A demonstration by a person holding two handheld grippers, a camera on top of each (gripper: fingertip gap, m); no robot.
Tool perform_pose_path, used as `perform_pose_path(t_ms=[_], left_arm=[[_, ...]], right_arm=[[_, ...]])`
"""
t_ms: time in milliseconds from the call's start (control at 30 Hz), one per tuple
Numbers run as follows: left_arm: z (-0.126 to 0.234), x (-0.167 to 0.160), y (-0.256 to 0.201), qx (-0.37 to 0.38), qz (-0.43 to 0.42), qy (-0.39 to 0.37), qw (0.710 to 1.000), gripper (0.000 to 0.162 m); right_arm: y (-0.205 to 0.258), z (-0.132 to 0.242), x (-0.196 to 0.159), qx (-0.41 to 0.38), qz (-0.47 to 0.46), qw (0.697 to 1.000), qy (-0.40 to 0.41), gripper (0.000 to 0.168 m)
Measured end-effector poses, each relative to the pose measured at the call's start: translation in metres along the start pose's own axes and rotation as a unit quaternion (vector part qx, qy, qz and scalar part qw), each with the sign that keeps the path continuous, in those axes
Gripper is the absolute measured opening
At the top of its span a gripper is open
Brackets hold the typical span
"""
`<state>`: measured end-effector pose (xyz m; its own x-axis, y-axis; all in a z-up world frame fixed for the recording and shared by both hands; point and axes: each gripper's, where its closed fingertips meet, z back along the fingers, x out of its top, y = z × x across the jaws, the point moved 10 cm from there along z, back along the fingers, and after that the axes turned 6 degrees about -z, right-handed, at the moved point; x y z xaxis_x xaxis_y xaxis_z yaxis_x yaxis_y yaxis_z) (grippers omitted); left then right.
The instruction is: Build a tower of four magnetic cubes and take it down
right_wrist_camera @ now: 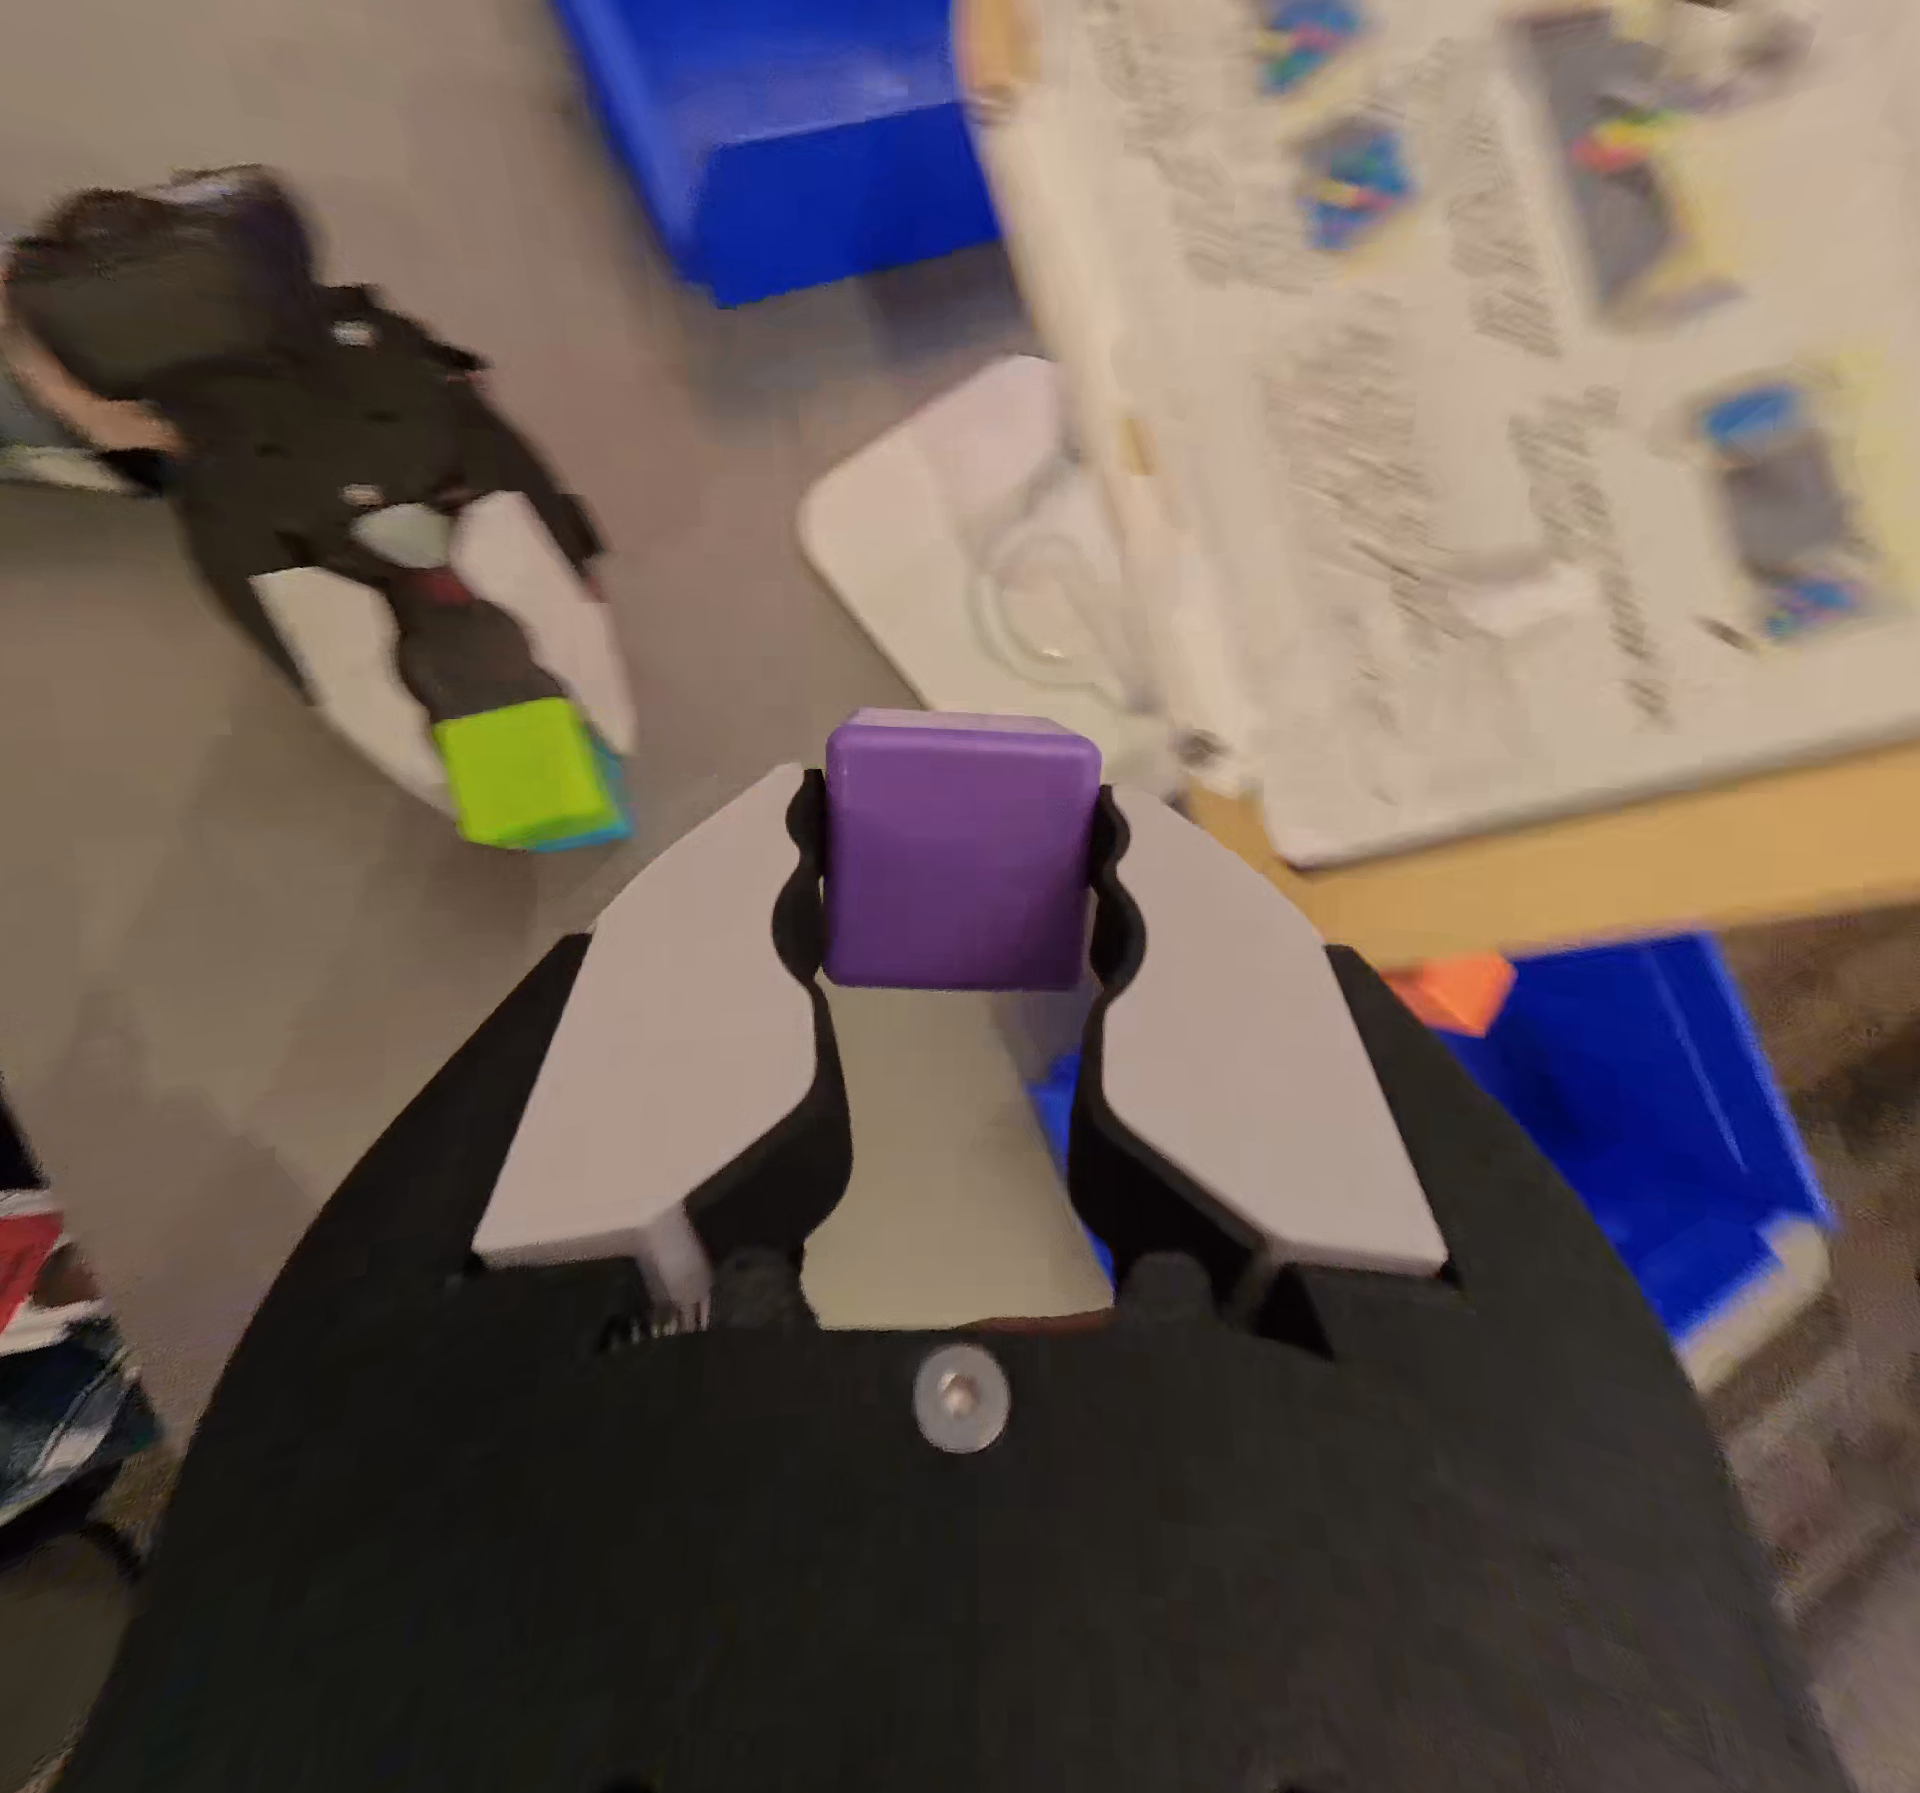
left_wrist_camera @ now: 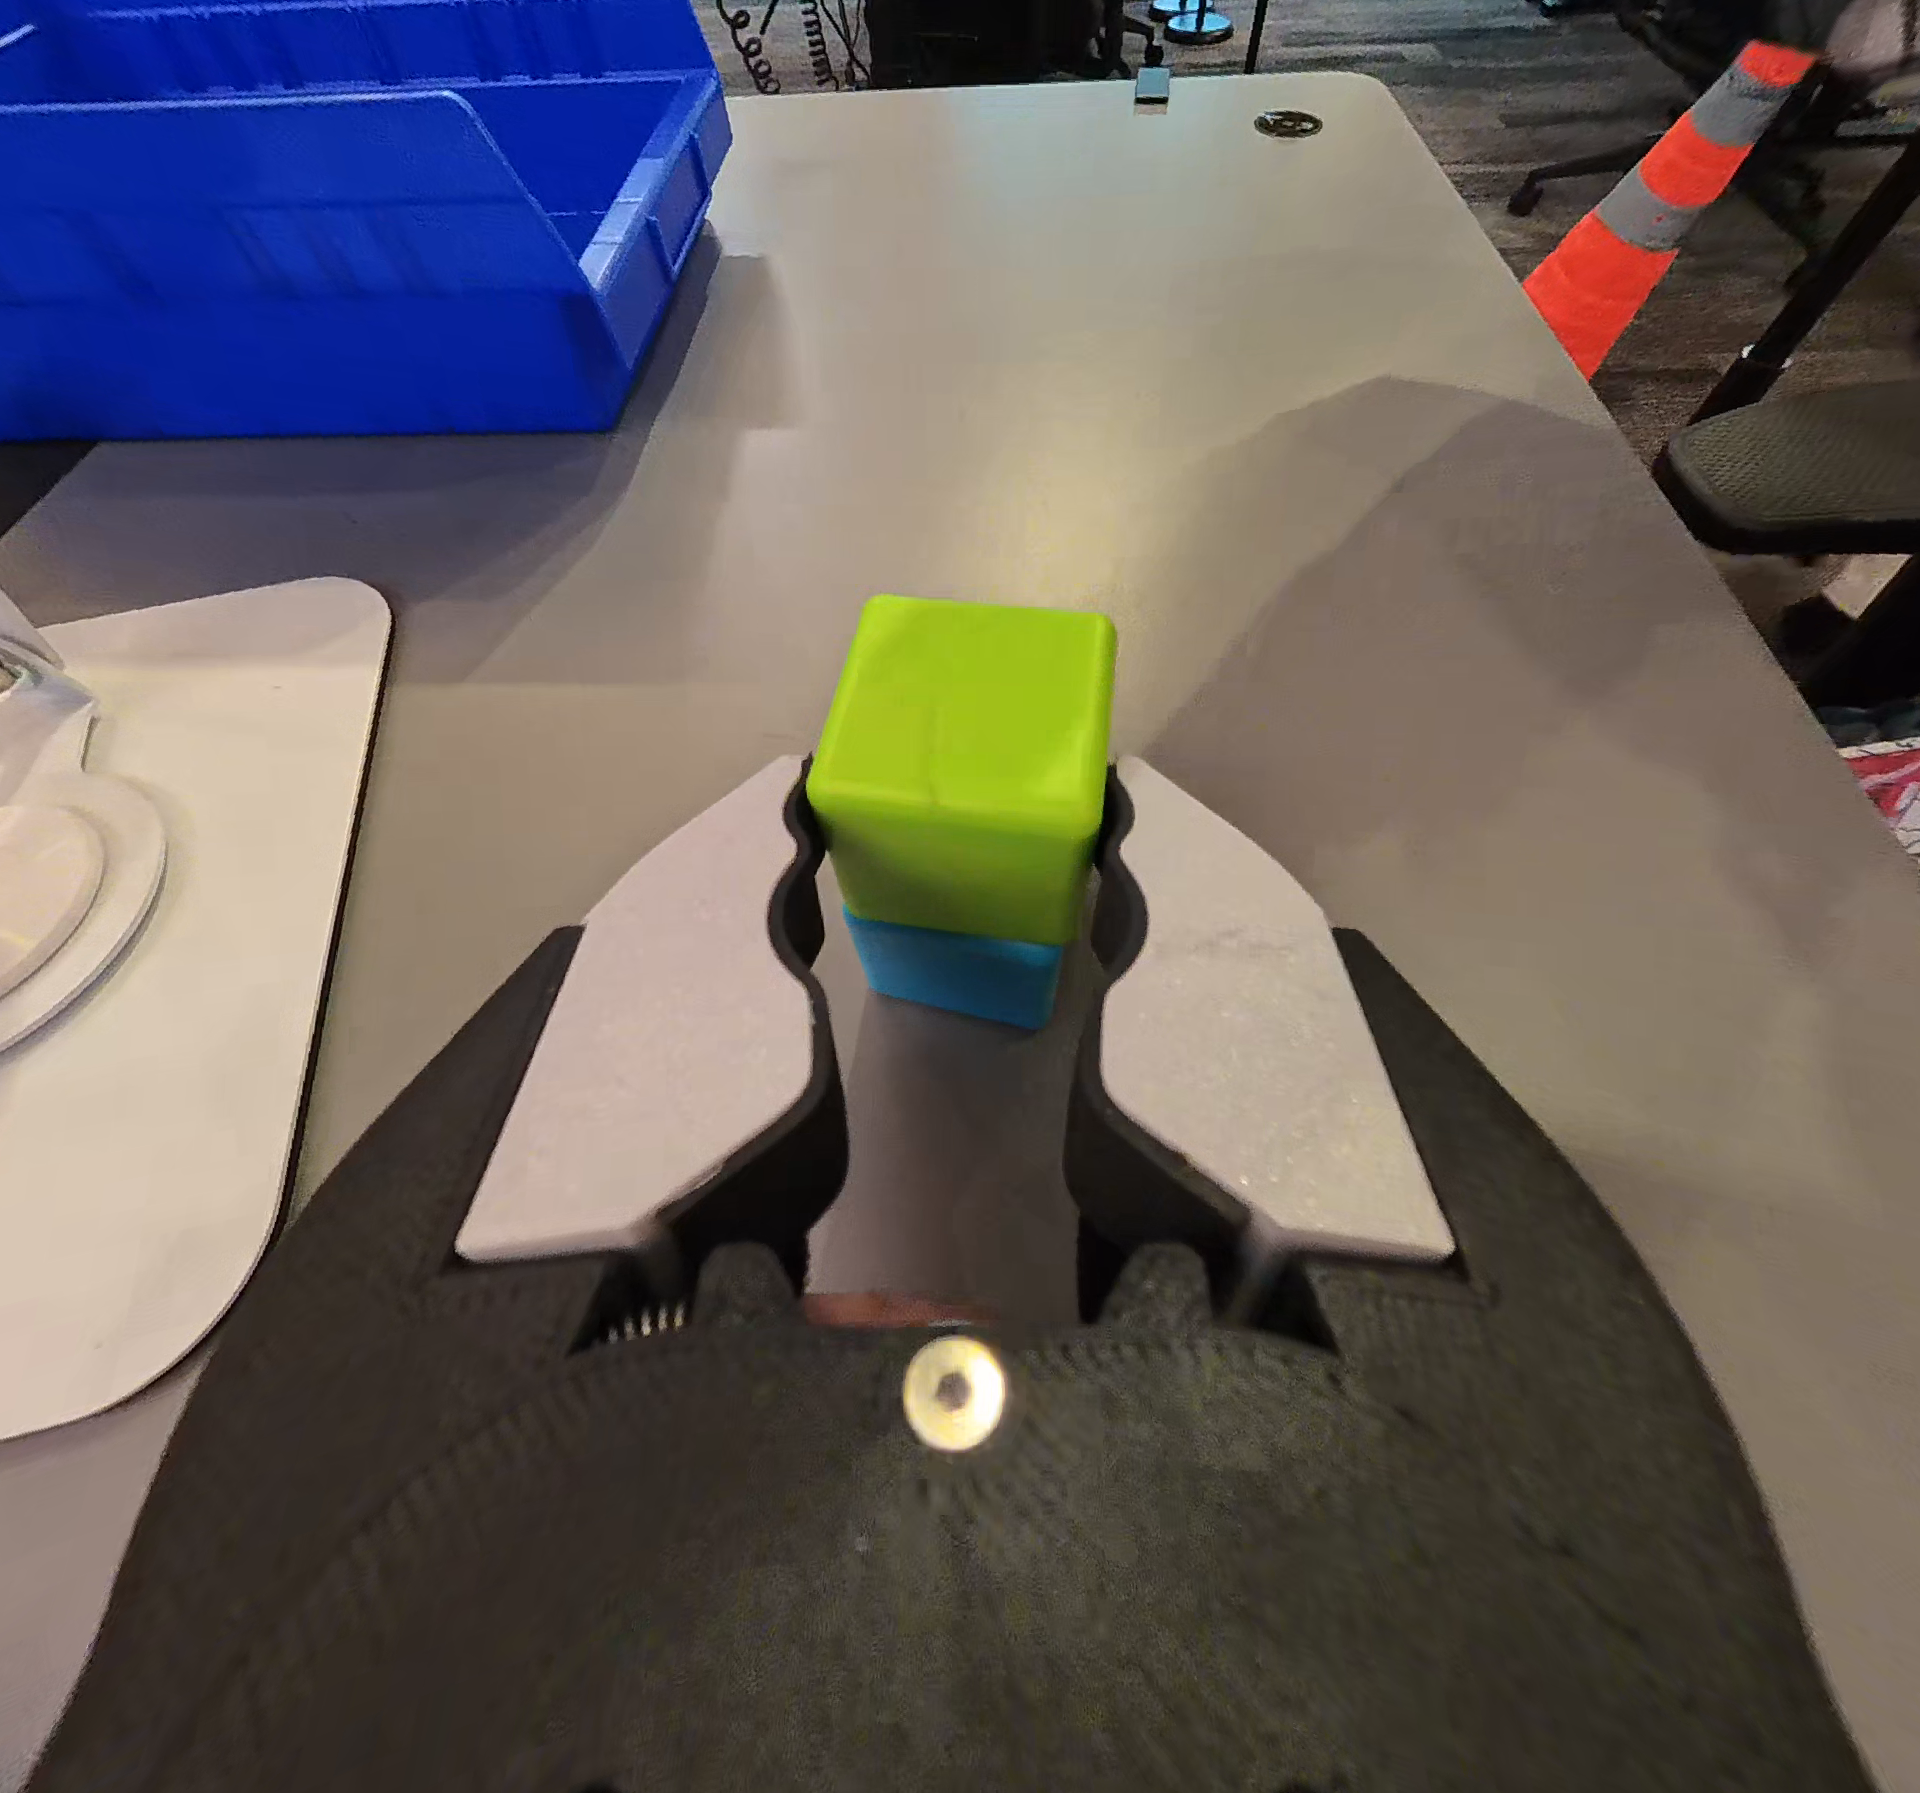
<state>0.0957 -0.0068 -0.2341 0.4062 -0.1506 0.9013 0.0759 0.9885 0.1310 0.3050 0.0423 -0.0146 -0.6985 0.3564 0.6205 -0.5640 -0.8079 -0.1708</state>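
My left gripper (left_wrist_camera: 958, 813) is shut on a green cube (left_wrist_camera: 961, 756) that sits on top of a light blue cube (left_wrist_camera: 951, 976) on the grey table (left_wrist_camera: 1143, 393). My right gripper (right_wrist_camera: 961, 860) is shut on a purple cube (right_wrist_camera: 961, 860) and holds it in the air above the table. In the blurred right wrist view the left gripper (right_wrist_camera: 525, 772) shows at the left, with the green cube (right_wrist_camera: 514, 772) between its fingers and an edge of the blue cube (right_wrist_camera: 608, 824) under it. An orange cube (right_wrist_camera: 1455, 990) lies low at the right.
A large blue bin (left_wrist_camera: 332, 185) stands at the table's back left. A white mat (left_wrist_camera: 208, 912) with a clear stand lies at the left. An orange cone (left_wrist_camera: 1652, 205) and chairs stand right of the table. A board with printed sheets (right_wrist_camera: 1455, 289) and a blue bin (right_wrist_camera: 1662, 1172) show at the right. Across from one pair of fingers to the other is roughly 20 centimeters.
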Motion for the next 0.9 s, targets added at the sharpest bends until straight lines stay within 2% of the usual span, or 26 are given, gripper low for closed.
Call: perform_pose_path(t_ms=[167,333,633,900], left_arm=[[0.000,0.000,0.000,0.000,0.000,0.000,1.000,0.050],[0.000,0.000,0.000,-0.001,0.000,0.000,1.000,0.050],[0.000,0.000,-0.001,-0.005,-0.002,-0.001,1.000,0.050],[0.000,0.001,-0.001,-0.007,-0.004,-0.001,1.000,0.050]], right_arm=[[-0.099,0.015,-0.038,-0.118,-0.106,0.987,0.033,0.049],[-0.166,-0.012,-0.090,-0.182,-0.187,0.961,0.088,0.050],[-0.227,-0.088,-0.159,-0.195,-0.295,0.926,0.134,0.050],[-0.255,-0.136,-0.192,-0.207,-0.346,0.899,0.173,0.050]])
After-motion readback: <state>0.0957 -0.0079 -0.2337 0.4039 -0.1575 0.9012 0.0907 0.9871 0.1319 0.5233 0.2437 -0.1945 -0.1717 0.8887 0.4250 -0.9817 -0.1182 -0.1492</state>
